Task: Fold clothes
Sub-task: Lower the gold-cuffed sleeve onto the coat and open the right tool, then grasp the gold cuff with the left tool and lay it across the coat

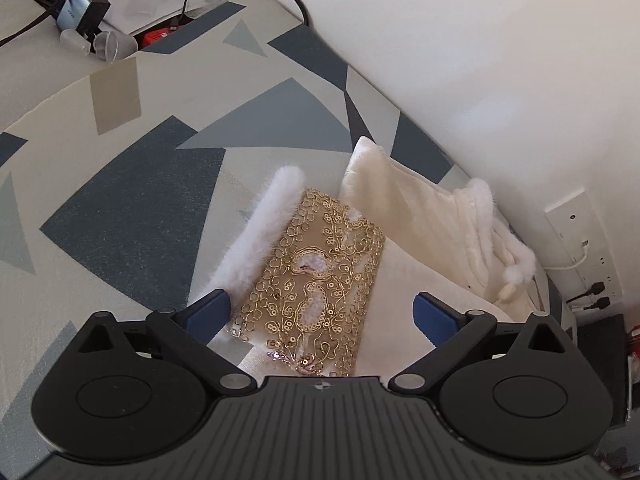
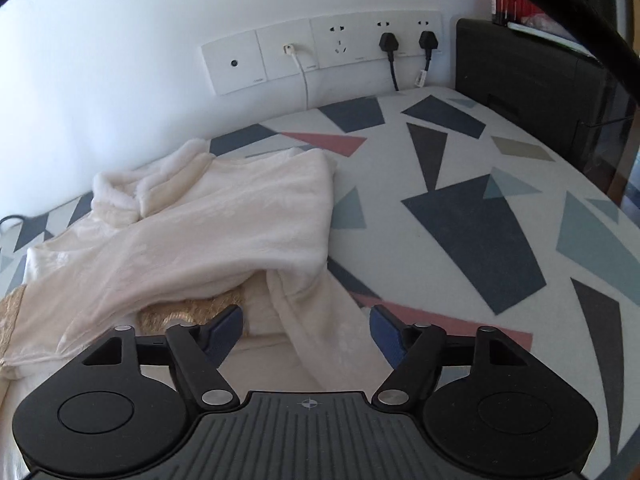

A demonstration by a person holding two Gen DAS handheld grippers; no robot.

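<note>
A cream velvet garment [image 1: 424, 236] with white fur trim [image 1: 260, 232] lies bunched on the patterned sheet, close to the wall. Its gold embroidered panel [image 1: 320, 272] runs between the blue fingers of my left gripper [image 1: 322, 314], which hovers over it wide open without pressing it. In the right wrist view the same garment [image 2: 220, 220] spreads to the left, with a bit of gold panel [image 2: 180, 314] showing under a fold. My right gripper [image 2: 306, 332] stands open over a hanging cream fold, and its pads are clear of the cloth.
The bed sheet [image 2: 460, 220] with grey, blue and pink shapes stretches bare to the right. A wall socket panel [image 2: 320, 52] holds plugs and cables. A black box [image 2: 520, 80] stands at the far right. A charger and cables [image 1: 80, 4] lie at the bed's far corner.
</note>
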